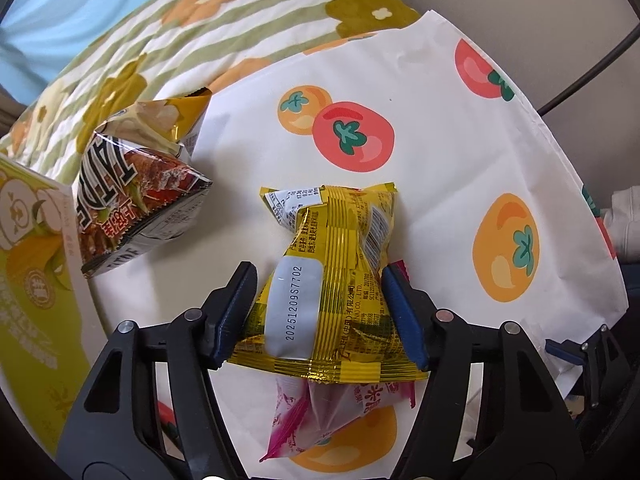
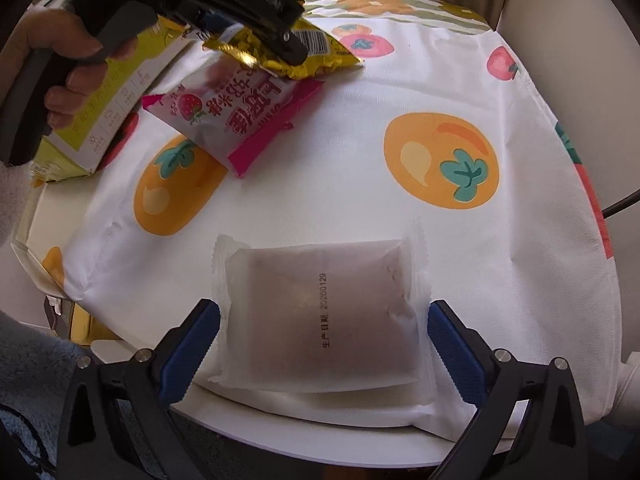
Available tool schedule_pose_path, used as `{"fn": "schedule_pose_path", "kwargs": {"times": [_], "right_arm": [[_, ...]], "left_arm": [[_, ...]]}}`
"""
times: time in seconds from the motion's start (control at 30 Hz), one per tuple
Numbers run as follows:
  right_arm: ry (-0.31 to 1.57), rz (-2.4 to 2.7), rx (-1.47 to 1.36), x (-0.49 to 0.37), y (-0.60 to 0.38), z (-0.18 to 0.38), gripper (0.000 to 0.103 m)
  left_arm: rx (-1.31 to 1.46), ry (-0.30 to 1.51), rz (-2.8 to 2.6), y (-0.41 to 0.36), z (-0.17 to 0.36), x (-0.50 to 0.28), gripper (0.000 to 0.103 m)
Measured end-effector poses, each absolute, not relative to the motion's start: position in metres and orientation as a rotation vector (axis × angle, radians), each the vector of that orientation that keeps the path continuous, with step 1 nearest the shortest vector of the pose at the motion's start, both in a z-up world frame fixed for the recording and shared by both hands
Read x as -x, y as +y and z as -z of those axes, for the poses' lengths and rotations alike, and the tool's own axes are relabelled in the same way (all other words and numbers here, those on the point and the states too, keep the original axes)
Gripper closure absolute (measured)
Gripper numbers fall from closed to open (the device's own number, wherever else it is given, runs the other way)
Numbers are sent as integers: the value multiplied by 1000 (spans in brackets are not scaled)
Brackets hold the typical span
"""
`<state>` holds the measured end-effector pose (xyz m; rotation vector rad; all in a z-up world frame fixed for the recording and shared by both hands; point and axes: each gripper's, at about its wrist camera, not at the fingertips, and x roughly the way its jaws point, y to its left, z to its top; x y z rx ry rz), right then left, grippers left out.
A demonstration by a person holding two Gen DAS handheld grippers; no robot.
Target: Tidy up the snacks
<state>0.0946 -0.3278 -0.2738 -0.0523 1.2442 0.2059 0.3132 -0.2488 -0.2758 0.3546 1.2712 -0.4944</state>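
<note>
Here the yellow bag (image 1: 332, 280) sits between the blue pads of the left claw (image 1: 320, 312). Both pads touch its sides and the foil looks pinched in, so the left claw is clamped on the yellow bag. In the right wrist view it seems a little off the cloth, but it is hard to be sure. Right under it lies a pink bag (image 1: 320, 412) with a strawberry on it, flat on the cloth (image 1: 460, 140) with orange and red fruit on it.

Near the front edge of the counter (image 2: 320, 440) lies a white pack (image 2: 320, 316). The right claw (image 2: 324, 344) hangs over it with one pad on each side. The pads stand apart and do not touch the pack, so that claw is open and holds nothing.

Off to the left side lies a dark bag (image 1: 132, 200) of chips, and beside it a green box (image 1: 36, 260). A hand (image 2: 68, 76) holds the handle of the left claw.

I think the tidying has only just begun. No snack is put away in any spot I can see. The yellow bag is grabbed, the white pack looks next, and the pink and dark bags still wait.
</note>
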Motion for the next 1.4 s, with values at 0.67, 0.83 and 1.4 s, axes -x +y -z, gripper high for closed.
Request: {"fn": "schedule_pose_path", "kwargs": {"times": [0.67, 0.83, 1.4], "right_arm": [[1204, -221, 13, -104, -334, 270, 32], [1182, -230, 2, -109, -334, 264, 33], [1117, -263, -14, -125, -337, 240, 33]], "left_arm": [[-287, 1252, 498, -240, 260, -314, 52], [-263, 1239, 497, -238, 251, -316, 60], [-131, 1187, 502, -220, 209, -310, 64]]}}
